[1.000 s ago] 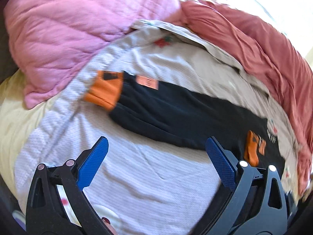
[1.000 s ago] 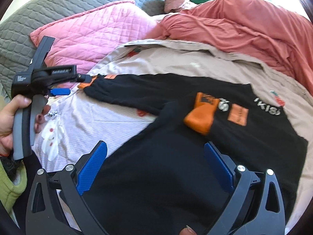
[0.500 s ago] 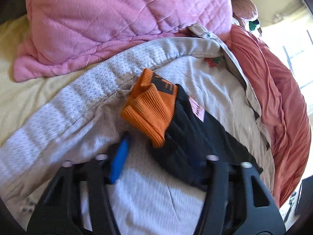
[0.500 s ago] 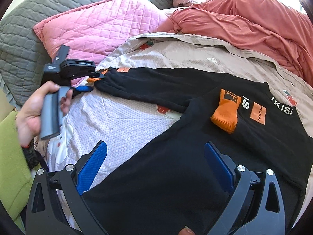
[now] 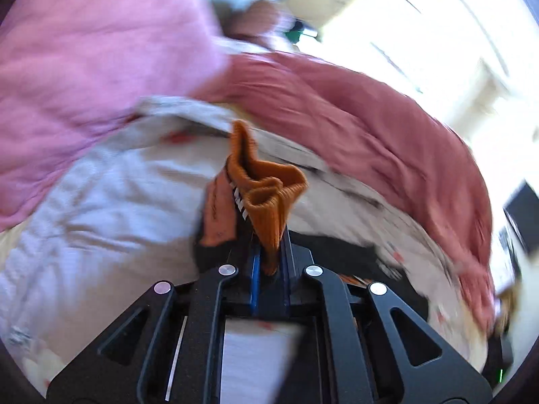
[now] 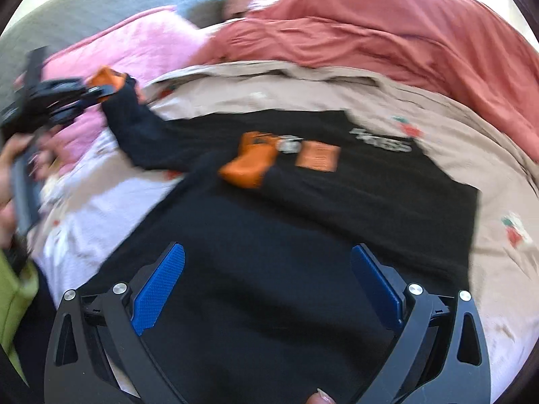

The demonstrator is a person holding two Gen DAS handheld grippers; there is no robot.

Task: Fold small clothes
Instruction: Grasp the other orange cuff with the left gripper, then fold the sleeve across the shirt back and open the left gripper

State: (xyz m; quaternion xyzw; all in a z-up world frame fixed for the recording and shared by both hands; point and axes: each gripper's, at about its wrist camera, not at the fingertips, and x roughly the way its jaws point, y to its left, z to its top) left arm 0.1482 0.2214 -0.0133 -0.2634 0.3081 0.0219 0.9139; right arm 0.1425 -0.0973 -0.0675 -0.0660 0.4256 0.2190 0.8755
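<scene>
Near the middle of the left wrist view, the left gripper [image 5: 269, 262] is pinched tight on the orange cuff [image 5: 269, 202] of one sleeve. That cuff is lifted off the bed. From the right wrist view the same sleeve [image 6: 134, 118] goes up toward the upper left of the frame, where the left gripper holds it.

Across the middle of that view lies the black top [image 6: 269, 219], spread flat on the bed sheet [image 6: 488, 202]. The other sleeve looks already folded in, with its orange cuff [image 6: 249, 165] lying on the chest beside an orange patch [image 6: 318, 156]. So I think one sleeve is done and the second one is just starting. After that the body would need to be folded too. That is most of the work left.

At the bottom of the right wrist view, the right gripper [image 6: 266, 289] is wide apart and holds nothing. It hangs over the lower part of the top.

Around the top there is a pink quilt [image 6: 141, 47] at the upper left, a red blanket [image 6: 387, 27] along the upper right, and a grey cover [image 6: 84, 10] behind. They are piled close to the top edge of the sheet, so there is little room that way. Both pictures are blurry, so small things are hard to see.
</scene>
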